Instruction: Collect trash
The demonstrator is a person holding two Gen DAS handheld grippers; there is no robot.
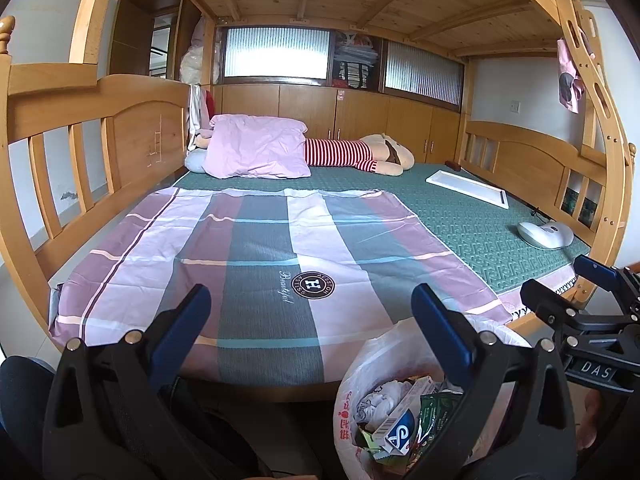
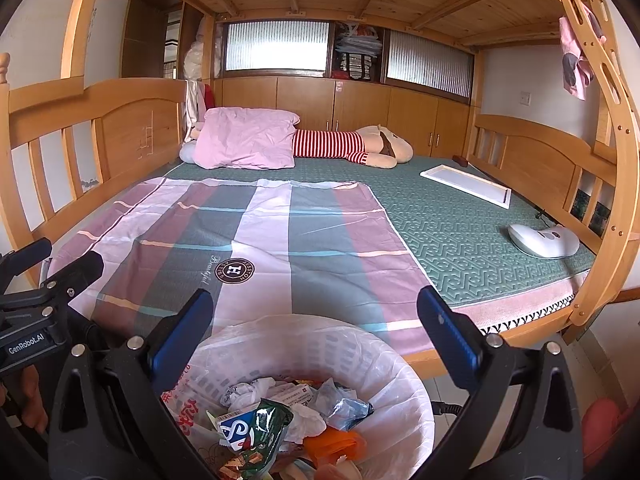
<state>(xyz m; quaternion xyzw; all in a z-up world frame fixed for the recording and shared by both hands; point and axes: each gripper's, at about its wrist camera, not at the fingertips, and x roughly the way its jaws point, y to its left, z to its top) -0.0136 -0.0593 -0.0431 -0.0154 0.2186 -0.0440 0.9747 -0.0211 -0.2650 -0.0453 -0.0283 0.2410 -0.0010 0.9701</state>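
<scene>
Trash fills the lined bin beside the bed. Right gripper hangs spread and empty above it; left gripper is spread too.

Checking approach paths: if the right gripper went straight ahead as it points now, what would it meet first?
Probably the plaid sheet on the bed; the open right gripper aims over the trash bin below it. Depth is uncertain.
</scene>
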